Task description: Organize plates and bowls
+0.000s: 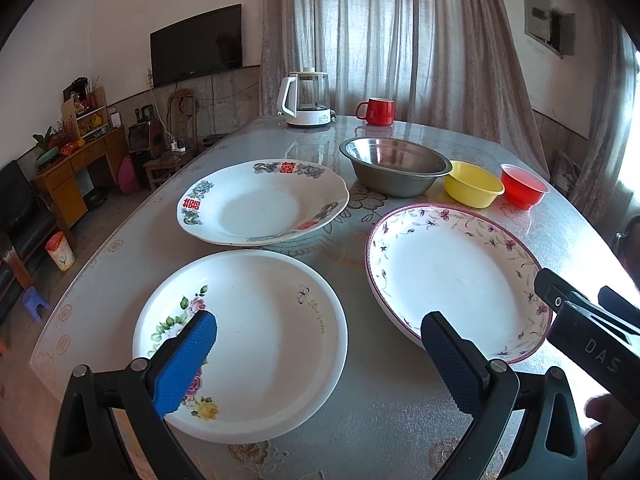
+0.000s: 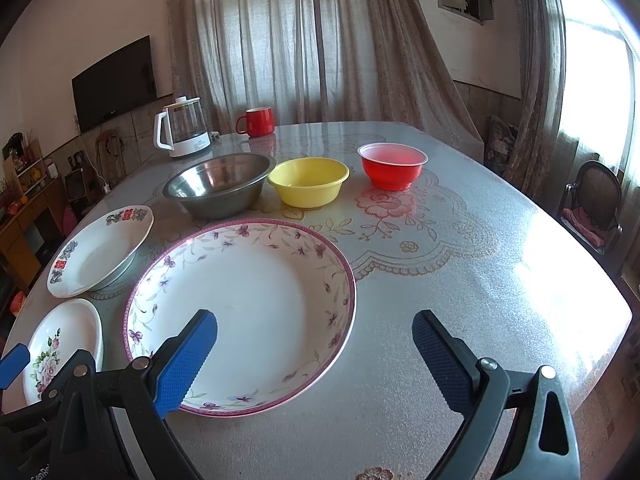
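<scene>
Basically nothing is stacked yet: three plates and three bowls sit apart on the counter (image 2: 460,280). The left hand-held gripper (image 1: 320,352) is released, jaws spread wide and grasping nothing, hovering over the rose plate (image 1: 244,344) at the near left edge. The right hand-held gripper (image 2: 314,344) is also released and empty, with its left finger above the purple-rimmed plate (image 2: 240,312) near the front middle.

The red-character plate (image 1: 262,202) lies further back toward the left edge. Behind the plates, the steel bowl (image 2: 220,184), yellow bowl (image 2: 308,182) and red bowl (image 2: 392,166) stand in a row across the middle, biggest to smallest, close but apparently not touching. That ordering probably makes nesting easy; likewise the plates lie flat and separate, so each rim stays reachable for a pinch.

A kettle (image 1: 306,96) and red mug (image 1: 376,111) sit at the far edge, likely not part of the job.

The left wrist view shows the rose plate whole, plus the right tool's black body beside the purple-rimmed plate. The right wrist view crops the rose plate at the frame's edge but shows the bare right half of the counter, likely room for finished stacks.
</scene>
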The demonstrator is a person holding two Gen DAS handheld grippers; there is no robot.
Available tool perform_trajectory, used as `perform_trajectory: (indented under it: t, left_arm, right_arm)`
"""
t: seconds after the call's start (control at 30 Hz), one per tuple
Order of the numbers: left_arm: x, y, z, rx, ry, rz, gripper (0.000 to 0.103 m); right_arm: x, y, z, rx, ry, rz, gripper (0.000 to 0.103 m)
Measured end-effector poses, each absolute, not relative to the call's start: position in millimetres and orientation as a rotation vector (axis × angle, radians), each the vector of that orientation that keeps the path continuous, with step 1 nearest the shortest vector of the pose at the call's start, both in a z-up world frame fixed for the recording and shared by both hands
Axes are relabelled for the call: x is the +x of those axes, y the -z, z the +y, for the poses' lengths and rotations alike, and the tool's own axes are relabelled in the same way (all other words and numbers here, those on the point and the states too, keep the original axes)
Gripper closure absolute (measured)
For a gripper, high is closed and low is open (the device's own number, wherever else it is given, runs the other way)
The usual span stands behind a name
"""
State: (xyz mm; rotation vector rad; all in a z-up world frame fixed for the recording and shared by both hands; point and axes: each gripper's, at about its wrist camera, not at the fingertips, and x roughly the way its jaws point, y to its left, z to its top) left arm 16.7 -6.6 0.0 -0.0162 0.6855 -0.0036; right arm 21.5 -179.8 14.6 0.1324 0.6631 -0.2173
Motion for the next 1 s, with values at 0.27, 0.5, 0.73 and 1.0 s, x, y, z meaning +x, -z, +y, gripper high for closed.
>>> perform_trajectory:
  t: [0.27, 0.5, 0.73, 1.0]
  left_arm:
    - [19, -2, -13, -0.001, 0.023, 0.688, 0.0]
    - [24, -3, -18, 0.011, 0.046, 0.687, 0.0]
    - [41, -6, -25, 0.013, 0.181, 0.734, 0.0]
    - [78, -16, -17, -0.013, 0.304, 0.789, 0.03]
  right_arm:
    - [24, -13, -184, 0.143, 0.218, 0.667, 0.003]
    - [26, -11, -190, 0.158, 0.217, 0.675, 0.003]
    - [30, -8, -203, 0.193, 0.161, 0.69, 0.003]
    - [44, -4, -228, 0.315, 0.007, 0.756, 0.026]
